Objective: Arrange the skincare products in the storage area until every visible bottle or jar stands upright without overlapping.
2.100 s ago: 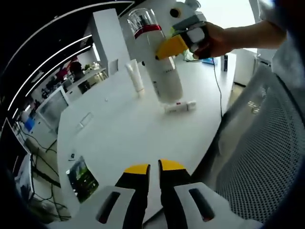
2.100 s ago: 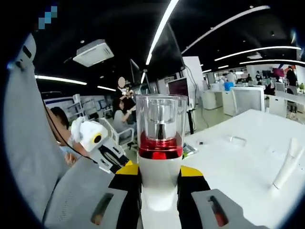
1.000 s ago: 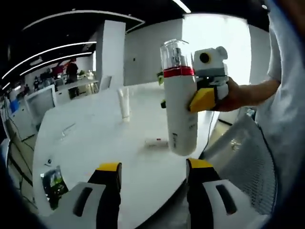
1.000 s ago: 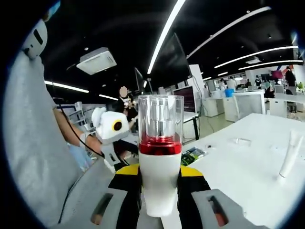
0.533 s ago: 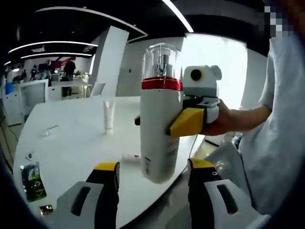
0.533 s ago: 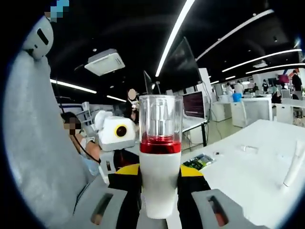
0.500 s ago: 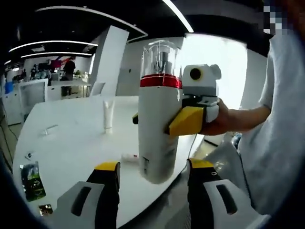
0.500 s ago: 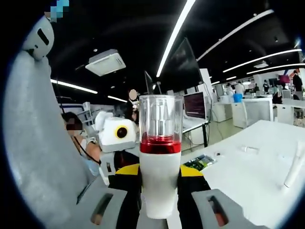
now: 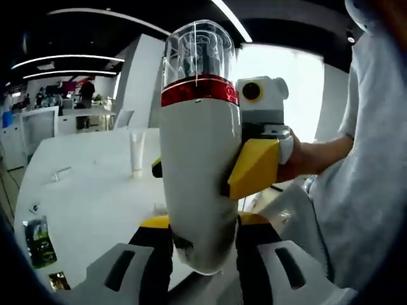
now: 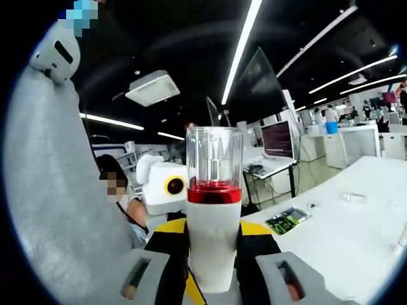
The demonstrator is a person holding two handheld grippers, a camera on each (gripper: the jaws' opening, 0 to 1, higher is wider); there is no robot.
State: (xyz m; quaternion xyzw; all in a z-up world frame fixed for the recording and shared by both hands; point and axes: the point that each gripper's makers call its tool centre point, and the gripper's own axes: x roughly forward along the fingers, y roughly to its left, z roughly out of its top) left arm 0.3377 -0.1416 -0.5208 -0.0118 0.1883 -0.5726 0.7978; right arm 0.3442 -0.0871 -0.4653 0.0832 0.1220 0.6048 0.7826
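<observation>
Gripping white bottle mid-body, right gripper held it upright at frame centre; left gripper jaws flanked its base, contact unclear.

bottle: the white bottle with the red band and clear cap, carried in the right gripper, has come from out over the desk right up to the left gripper; its lower end now sits between that gripper's yellow-tipped jaws, where half a second ago it hung ahead of them.
left gripper: jaws were together two seconds ago, then spread wide, and now stand close on either side of the bottle's base.
right gripper view: the left gripper has drawn in from the left until it is just beside the bottle.
</observation>
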